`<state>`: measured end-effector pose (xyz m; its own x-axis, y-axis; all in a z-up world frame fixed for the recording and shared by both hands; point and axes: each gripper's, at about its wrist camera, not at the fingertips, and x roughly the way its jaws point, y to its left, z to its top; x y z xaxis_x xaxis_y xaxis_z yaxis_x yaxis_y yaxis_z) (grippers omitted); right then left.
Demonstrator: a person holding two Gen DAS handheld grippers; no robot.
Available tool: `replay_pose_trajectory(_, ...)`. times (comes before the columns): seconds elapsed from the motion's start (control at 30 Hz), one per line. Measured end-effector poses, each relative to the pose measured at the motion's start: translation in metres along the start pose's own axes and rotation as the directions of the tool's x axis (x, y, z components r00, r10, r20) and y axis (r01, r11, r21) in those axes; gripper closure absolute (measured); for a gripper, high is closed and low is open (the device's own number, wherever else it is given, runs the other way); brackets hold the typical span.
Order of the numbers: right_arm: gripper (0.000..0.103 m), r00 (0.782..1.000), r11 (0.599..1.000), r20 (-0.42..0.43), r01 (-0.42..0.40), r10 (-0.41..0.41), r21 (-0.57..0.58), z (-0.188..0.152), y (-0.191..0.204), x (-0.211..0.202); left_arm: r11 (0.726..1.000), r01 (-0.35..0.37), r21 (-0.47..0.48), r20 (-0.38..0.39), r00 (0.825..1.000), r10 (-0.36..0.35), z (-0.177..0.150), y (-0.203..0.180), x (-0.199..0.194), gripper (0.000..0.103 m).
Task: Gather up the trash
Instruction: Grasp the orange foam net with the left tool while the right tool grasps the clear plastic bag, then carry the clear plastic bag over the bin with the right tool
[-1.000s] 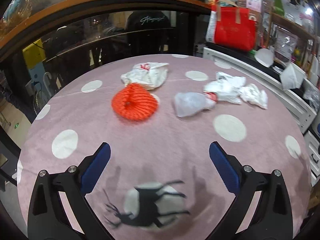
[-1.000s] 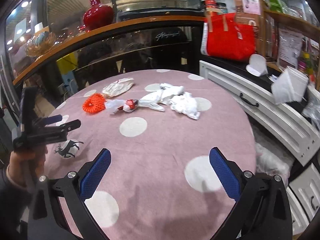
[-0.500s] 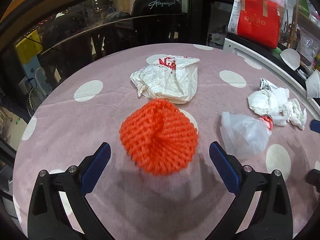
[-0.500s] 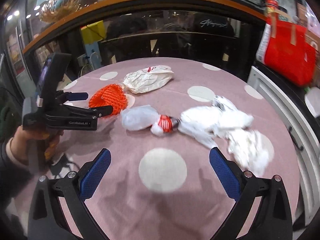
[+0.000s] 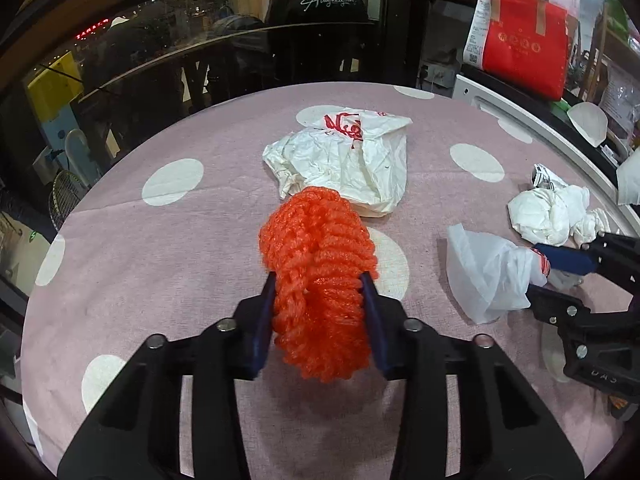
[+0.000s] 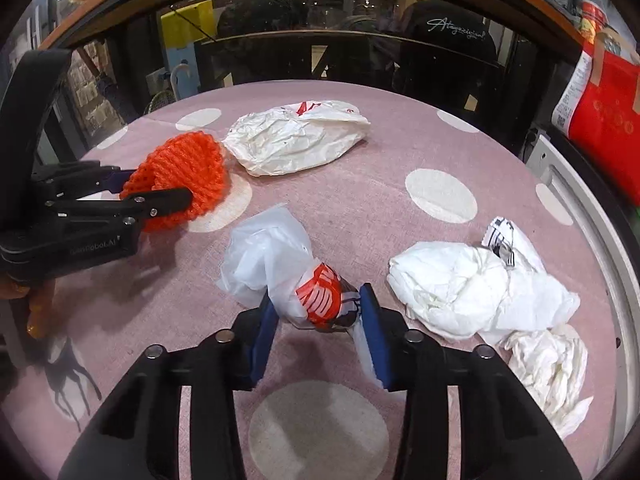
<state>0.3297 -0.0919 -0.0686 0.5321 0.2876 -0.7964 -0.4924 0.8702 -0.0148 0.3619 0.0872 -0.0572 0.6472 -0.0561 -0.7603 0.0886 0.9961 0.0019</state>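
My left gripper (image 5: 319, 292) is shut on an orange foam net (image 5: 316, 264), squeezed between its blue pads on the pink dotted tablecloth (image 5: 160, 264). In the right wrist view the net (image 6: 180, 168) sits in that gripper (image 6: 160, 188) at the left. My right gripper (image 6: 318, 312) is shut on a clear plastic bag with a red-and-white knot (image 6: 316, 292). In the left wrist view that bag (image 5: 488, 272) and the right gripper (image 5: 560, 276) are at the right.
A crumpled white bag with red print (image 5: 348, 156) lies just beyond the net; it also shows in the right wrist view (image 6: 296, 136). Crumpled white tissues (image 6: 480, 288) lie right of my right gripper. A white cabinet edge (image 6: 580, 184) and a red bag (image 5: 524, 44) stand at the right.
Both grippers moved forward and closed: the left on the orange net, the right on the clear bag's knotted end. Both were open half a second ago.
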Motion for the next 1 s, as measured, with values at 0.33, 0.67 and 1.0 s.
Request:
replay_pose_trajectory(0.33,0.07,0.998,0.997,0.065,-0.02,0.015,0.081,-0.017,-0.004,-0.04,0.999,0.037,-0.034,0.07,0.997,-0.035,-0.019,-0.008,-0.05,0.071)
replay_pose_trajectory(0.67,0.07,0.994,0.993,0.11,-0.02,0.007,0.116,-0.063,0.0,-0.093,0.997,0.081,0.011,0.114,0.99,-0.082,-0.058,-0.041,-0.1,0.071)
replay_pose_trajectory(1.0,0.07,0.984,0.981,0.177,-0.017,-0.018,0.192,-0.105,-0.001,-0.15,0.991,0.136,0.017,0.126,0.983,-0.137,-0.087,-0.068,-0.133,0.071)
